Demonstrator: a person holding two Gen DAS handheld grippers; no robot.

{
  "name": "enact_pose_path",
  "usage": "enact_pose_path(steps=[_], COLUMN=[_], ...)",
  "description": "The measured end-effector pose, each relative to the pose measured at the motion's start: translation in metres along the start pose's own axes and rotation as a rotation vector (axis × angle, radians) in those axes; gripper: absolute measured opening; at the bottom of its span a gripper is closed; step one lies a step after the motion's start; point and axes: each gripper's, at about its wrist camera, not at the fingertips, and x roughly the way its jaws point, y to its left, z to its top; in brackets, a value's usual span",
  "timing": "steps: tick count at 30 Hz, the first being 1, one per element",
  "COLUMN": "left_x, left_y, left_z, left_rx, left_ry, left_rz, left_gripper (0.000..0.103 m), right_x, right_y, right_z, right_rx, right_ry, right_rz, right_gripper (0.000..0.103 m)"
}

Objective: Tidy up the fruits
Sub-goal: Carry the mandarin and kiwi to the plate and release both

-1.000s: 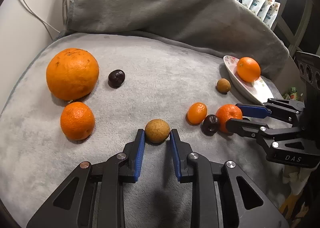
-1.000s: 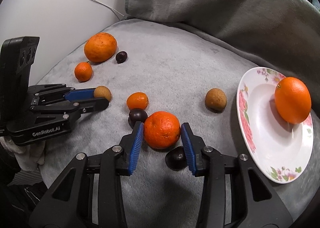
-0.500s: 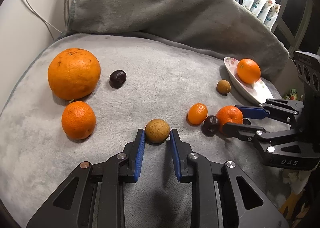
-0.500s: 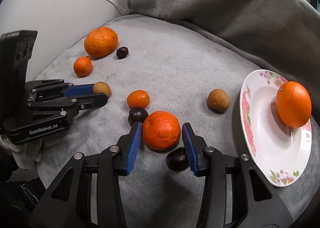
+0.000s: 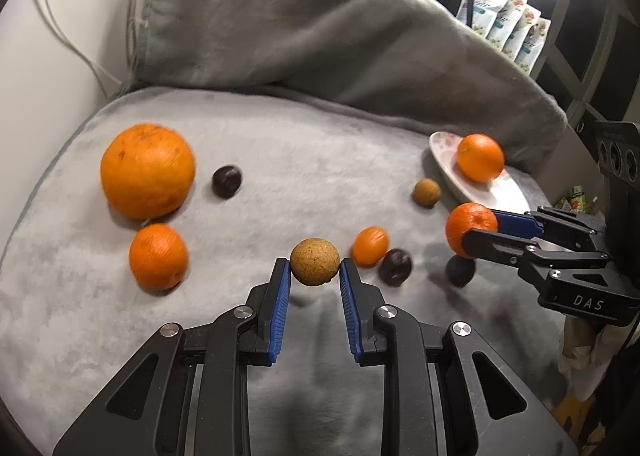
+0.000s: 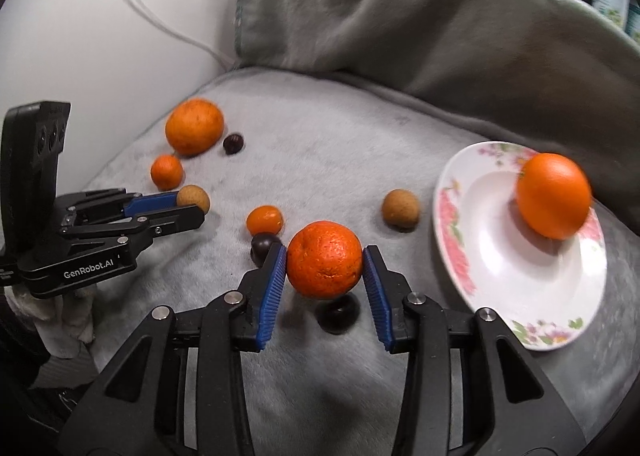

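Note:
My left gripper [image 5: 315,270] is shut on a small tan round fruit [image 5: 315,262] and holds it just above the grey blanket [image 5: 304,160]. My right gripper [image 6: 325,260] is shut on a tangerine [image 6: 325,259] and holds it lifted over a dark plum [image 6: 337,316]. A floral white plate [image 6: 500,256] at the right holds one orange [image 6: 554,195]. In the left wrist view the right gripper [image 5: 474,232] holds the tangerine [image 5: 466,226] near the plate [image 5: 442,148].
On the blanket lie a big orange [image 5: 147,170], a smaller orange [image 5: 158,256], a dark plum [image 5: 226,181], a kumquat [image 5: 370,245], another plum [image 5: 395,265] and a second tan fruit [image 5: 427,192]. A bunched blanket fold [image 5: 320,36] rises behind. White cables [image 6: 168,20] run down the wall.
Both grippers have lifted their fruit off the blanket. The tangerine now hangs clear above the dark plum, and both views have risen and tilted.

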Motion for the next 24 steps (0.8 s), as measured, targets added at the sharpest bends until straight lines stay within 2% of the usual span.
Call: enact_pose_path(steps=[11, 24], left_x=[-0.001, 0.015], left_y=[-0.030, -0.073], left_z=[0.015, 0.031], left_rx=[0.032, 0.089], left_ry=[-0.030, -0.028], left_rz=[-0.066, -0.135], left_gripper=[0.024, 0.023], right_x=[-0.054, -0.074], right_y=[-0.048, -0.090], right_z=[-0.017, -0.036], right_rx=[0.155, 0.238], right_ry=[-0.114, -0.140], right_rz=[-0.097, -0.205], right_gripper=[0.041, 0.041])
